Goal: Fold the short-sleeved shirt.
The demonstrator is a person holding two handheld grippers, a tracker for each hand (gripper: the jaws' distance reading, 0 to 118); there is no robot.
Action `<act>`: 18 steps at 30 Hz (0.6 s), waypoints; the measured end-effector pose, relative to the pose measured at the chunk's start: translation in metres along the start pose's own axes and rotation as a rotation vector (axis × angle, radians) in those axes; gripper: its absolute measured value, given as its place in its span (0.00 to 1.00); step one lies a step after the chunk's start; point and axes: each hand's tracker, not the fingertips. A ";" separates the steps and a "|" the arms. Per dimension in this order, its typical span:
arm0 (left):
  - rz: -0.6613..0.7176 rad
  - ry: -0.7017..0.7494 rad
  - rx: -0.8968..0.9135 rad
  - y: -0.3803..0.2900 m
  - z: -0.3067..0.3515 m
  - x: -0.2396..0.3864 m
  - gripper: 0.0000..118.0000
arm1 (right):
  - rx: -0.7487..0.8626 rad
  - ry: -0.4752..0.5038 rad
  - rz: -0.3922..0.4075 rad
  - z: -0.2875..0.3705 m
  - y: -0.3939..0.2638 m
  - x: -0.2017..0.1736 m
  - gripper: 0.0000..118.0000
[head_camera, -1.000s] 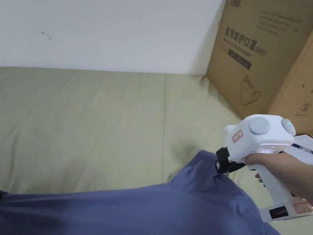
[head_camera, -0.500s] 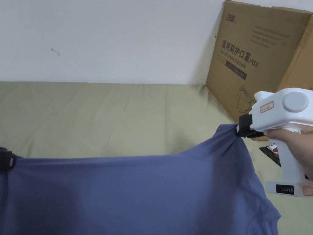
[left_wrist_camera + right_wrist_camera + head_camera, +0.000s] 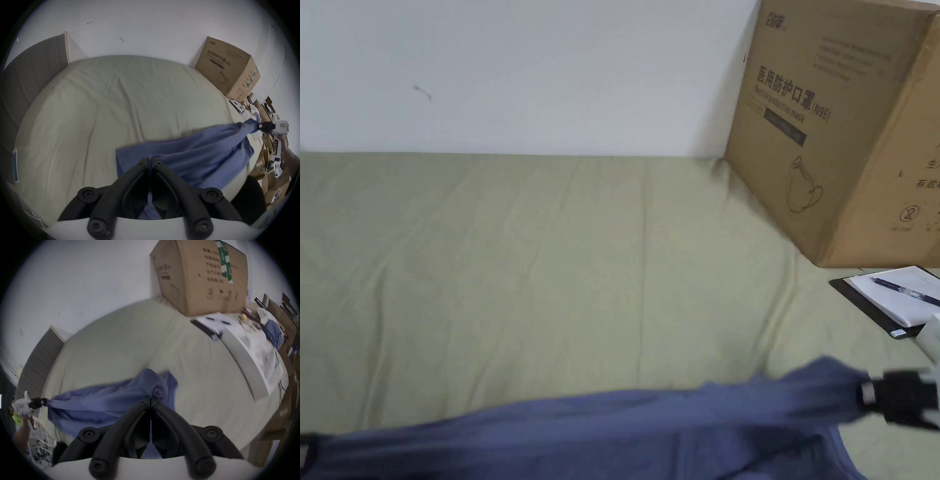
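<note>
Both claws are gripping the blue short-sleeved shirt (image 3: 194, 155): the left claw (image 3: 150, 160) and right claw (image 3: 151, 398) are pinching opposite ends, stretching it above the bed (image 3: 550, 262), near the cardboard box (image 3: 850, 125). It looks like the spreading step; next, lowering it flat.

A: Surface? 
B: Bed with a pale green sheet (image 3: 550, 250), lightly creased, running up to a white wall (image 3: 550, 62).

A: Far right corner? 
B: Large cardboard box (image 3: 837, 125) standing on the sheet, against the wall, printed text on its sides.

A: Near the box? 
B: Black clipboard (image 3: 865, 307) just beside its base, white paper (image 3: 897, 297) on it, a pen (image 3: 903, 292) lying on the paper.

A: Left end? 
B: Grey padded headboard (image 3: 32, 68). Clutter of cartons (image 3: 267, 162) past the bed's right side.
</note>
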 end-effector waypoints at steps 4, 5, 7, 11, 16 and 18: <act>-0.032 -0.010 -0.041 -0.045 0.008 0.004 0.00 | -0.066 -0.020 -0.018 0.004 -0.061 0.015 0.00; -0.042 -0.004 -0.049 -0.051 0.007 0.004 0.00 | -0.076 -0.025 -0.044 0.003 -0.071 0.017 0.00; -0.048 0.002 -0.059 -0.061 0.003 0.003 0.00 | -0.087 -0.025 -0.065 -0.003 -0.083 0.019 0.00; -0.038 0.009 -0.057 -0.064 -0.001 -0.001 0.09 | -0.075 -0.043 -0.065 -0.010 -0.091 0.017 0.00; -0.041 0.160 -0.006 -0.060 0.012 -0.005 1.00 | -0.047 -0.127 -0.009 -0.001 -0.084 0.013 0.71; -0.007 0.115 0.068 -0.055 0.033 -0.006 1.00 | -0.018 -0.116 -0.008 0.014 -0.078 0.010 0.91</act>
